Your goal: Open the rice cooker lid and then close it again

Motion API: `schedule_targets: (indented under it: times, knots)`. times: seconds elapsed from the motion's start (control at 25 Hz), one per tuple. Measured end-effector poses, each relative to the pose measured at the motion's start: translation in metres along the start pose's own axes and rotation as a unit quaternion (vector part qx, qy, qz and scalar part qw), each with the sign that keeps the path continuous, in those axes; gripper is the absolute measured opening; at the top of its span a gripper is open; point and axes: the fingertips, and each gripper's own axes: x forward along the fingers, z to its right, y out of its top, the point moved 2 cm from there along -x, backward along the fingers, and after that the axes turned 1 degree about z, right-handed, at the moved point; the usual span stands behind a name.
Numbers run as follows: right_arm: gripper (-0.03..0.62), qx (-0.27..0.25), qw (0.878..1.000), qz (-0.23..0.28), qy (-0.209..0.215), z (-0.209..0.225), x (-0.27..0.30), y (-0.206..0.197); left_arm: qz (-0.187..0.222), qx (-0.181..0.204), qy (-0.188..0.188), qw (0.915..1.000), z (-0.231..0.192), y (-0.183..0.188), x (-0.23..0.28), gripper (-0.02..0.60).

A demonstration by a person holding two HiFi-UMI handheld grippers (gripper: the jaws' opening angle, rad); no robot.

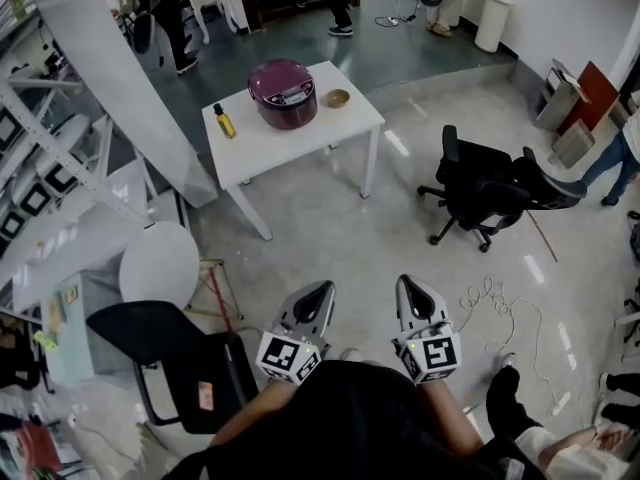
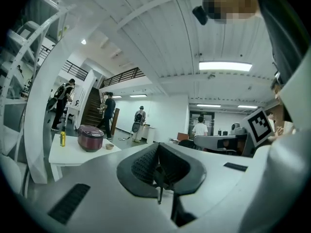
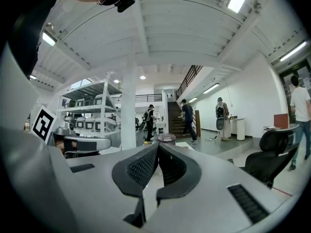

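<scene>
White table (image 1: 300, 143): stands well ahead across the floor and carries the maroon rice cooker (image 1: 283, 93), lid down. Cooker judged rigid, smooth-shelled and likely slippery, so take hold at the front latch. Left gripper (image 1: 318, 290) and right gripper (image 1: 412, 284): jaws closed, empty, well apart from it.

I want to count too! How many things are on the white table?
3: a bottle at the left, the rice cooker in the middle, a bowl at the right. Something tiny could hide behind the rice cooker.

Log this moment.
task: unstarted | left gripper: shut, empty | right gripper: shut, empty | round maroon rice cooker: lid closed, on white table
</scene>
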Motion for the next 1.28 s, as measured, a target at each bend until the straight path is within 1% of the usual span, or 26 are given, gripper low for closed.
schedule_targets:
  times: [0.12, 0.28, 0.32, 0.36, 0.4, 0.44, 0.48, 0.52, 0.56, 0.68, 0.92, 1.08, 1.16, 1.28]
  knots:
    - [-0.002, 0.012, 1.000, 0.002, 0.001, 0.001, 0.000, -0.002, -0.004, 0.000, 0.002, 1.0000, -0.001, -0.004, -0.002, -0.002]
    - [0.000, 0.005, 1.000, -0.007, -0.001, 0.006, 0.000, -0.003, -0.005, 0.000, 0.005, 1.0000, -0.009, -0.002, -0.002, -0.002]
    - [0.006, 0.004, 1.000, -0.013, 0.002, 0.007, 0.001, -0.004, -0.008, -0.003, 0.005, 1.0000, -0.011, -0.003, -0.001, 0.017]
    - [0.030, 0.005, 1.000, -0.019, 0.004, 0.008, 0.002, -0.005, -0.012, -0.008, 0.005, 0.9999, -0.013, -0.004, 0.000, 0.084]
    - [0.082, 0.006, 1.000, -0.024, 0.005, 0.009, 0.003, -0.007, -0.016, -0.013, 0.004, 0.9998, -0.015, -0.006, 0.001, 0.146]
    - [0.137, 0.006, 1.000, -0.028, 0.008, 0.010, 0.004, -0.009, -0.022, -0.016, 0.004, 0.9996, -0.016, -0.010, 0.002, 0.187]
    - [0.170, 0.007, 0.999, -0.030, 0.009, 0.013, 0.004, -0.012, -0.028, -0.017, 0.003, 0.9995, -0.017, -0.013, 0.003, 0.222]
    - [0.206, 0.007, 0.999, -0.033, 0.008, 0.015, 0.003, -0.015, -0.035, -0.017, 0.002, 0.9992, -0.016, -0.017, 0.003, 0.243]
    - [0.230, 0.008, 0.999, -0.037, 0.008, 0.018, 0.003, -0.017, -0.043, -0.014, 0.002, 0.9990, -0.016, -0.021, 0.003, 0.252]
    - [0.245, 0.013, 0.998, -0.056, 0.013, 0.022, 0.002, -0.025, -0.060, -0.006, 0.001, 0.9982, -0.014, -0.028, 0.003, 0.268]
    - [0.247, 0.028, 0.997, -0.067, 0.019, 0.023, -0.006, -0.036, -0.058, -0.003, 0.013, 0.9982, -0.011, -0.024, -0.006, 0.268]
    - [0.247, 0.046, 0.996, -0.074, 0.035, 0.016, -0.003, -0.048, -0.062, 0.002, 0.021, 0.9979, -0.013, -0.027, -0.012, 0.268]
    - [0.247, 0.042, 0.995, -0.085, 0.038, 0.015, -0.001, -0.054, -0.072, -0.004, 0.027, 0.9971, -0.015, -0.033, -0.013, 0.268]
    - [0.247, 0.043, 0.995, -0.089, 0.031, 0.018, 0.007, -0.057, -0.083, -0.011, 0.029, 0.9961, -0.025, -0.038, -0.010, 0.267]
